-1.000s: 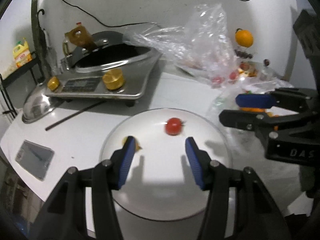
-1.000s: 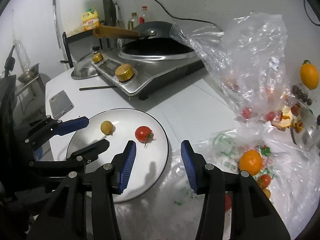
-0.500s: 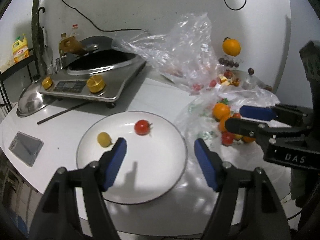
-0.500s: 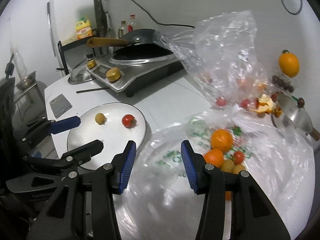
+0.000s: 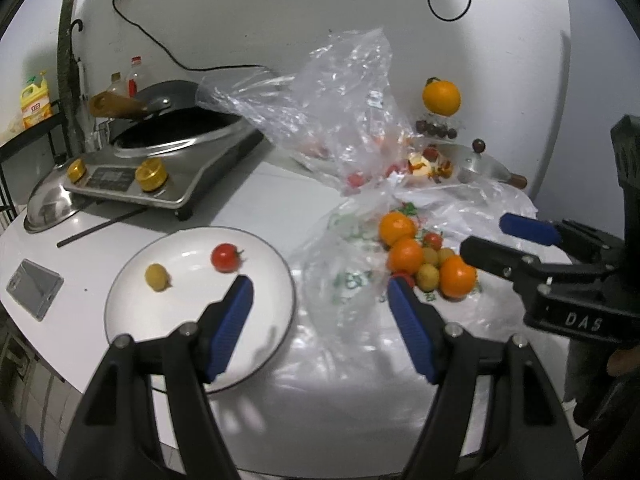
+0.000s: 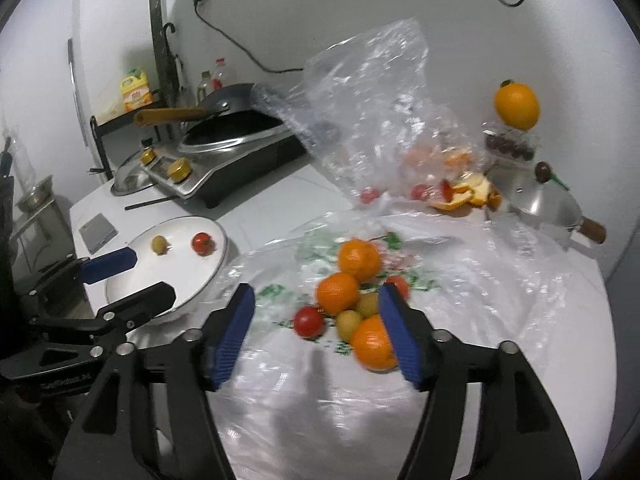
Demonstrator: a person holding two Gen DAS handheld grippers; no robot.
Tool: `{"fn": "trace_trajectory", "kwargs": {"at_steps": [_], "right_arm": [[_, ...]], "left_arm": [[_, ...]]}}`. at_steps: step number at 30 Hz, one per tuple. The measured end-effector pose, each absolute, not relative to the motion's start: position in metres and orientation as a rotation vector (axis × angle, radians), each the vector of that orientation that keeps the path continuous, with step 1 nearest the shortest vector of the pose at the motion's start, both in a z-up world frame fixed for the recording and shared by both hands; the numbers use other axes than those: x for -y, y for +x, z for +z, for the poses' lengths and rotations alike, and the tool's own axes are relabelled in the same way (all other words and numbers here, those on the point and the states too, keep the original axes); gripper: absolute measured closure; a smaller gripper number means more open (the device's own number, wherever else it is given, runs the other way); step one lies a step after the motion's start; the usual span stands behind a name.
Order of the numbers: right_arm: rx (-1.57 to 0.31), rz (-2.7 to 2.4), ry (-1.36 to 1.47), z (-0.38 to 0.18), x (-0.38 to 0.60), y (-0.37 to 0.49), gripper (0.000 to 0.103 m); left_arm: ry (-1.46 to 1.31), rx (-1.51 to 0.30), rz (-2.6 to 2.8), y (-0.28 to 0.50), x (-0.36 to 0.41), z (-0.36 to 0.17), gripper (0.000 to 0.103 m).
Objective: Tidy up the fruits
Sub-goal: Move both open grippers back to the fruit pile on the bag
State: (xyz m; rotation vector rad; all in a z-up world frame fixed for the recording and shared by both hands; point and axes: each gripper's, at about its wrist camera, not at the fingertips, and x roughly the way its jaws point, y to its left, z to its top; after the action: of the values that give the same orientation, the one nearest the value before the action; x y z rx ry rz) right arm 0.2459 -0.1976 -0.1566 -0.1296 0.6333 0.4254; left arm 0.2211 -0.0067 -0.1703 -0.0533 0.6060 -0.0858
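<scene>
Both blue-padded grippers, left [image 5: 320, 292] and right [image 6: 314, 298], gape empty; round white plate [image 5: 256, 340] at frame left carries one red tomato [image 5: 225, 257] and one yellow fruit [image 5: 156, 277].

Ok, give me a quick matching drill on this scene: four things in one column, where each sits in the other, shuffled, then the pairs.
Things:
1. red tomato
2. pile of oranges
3. black pan
4. phone

Places:
A. on the flat plastic bag
B. on the counter, left of the plate
C. on the white plate
D. on the steel cooker

Pairs: 1-C, 2-A, 3-D, 4-B
</scene>
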Motion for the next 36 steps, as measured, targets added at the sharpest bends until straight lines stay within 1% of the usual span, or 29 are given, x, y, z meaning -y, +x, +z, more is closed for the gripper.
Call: {"fn": "trace_trajectory", "kwargs": {"at_steps": [5, 19, 20, 23, 24, 36], "right_arm": [[-0.615, 0.402, -0.129, -0.162, 0.217, 0.246, 0.026], [-0.716, 0.392, -0.059, -0.186, 0.25, 0.26, 0.027], [-0.722, 0.398, -0.055, -0.187, 0.25, 0.262, 0.029], [-0.744, 0.415, -0.054, -0.193, 0.249, 0.267, 0.048], [-0.75, 0.422, -0.056, -0.195, 0.248, 0.268, 0.05], [-0.818, 0.493, -0.048, -0.212, 0.238, 0.289, 0.05]], "left_arm": [[-0.059, -0.604, -0.117, 0.223, 0.024, -0.17, 0.031], [-0.025, -0.655, -0.132, 0.239, 0.06, -0.186, 0.031], [-0.019, -0.657, -0.13, 0.24, 0.06, -0.187, 0.031], [0.003, -0.673, -0.121, 0.245, 0.064, -0.192, 0.031], [0.007, -0.679, -0.12, 0.247, 0.064, -0.194, 0.031], [0.047, -0.695, -0.135, 0.262, 0.072, -0.203, 0.032]]}}
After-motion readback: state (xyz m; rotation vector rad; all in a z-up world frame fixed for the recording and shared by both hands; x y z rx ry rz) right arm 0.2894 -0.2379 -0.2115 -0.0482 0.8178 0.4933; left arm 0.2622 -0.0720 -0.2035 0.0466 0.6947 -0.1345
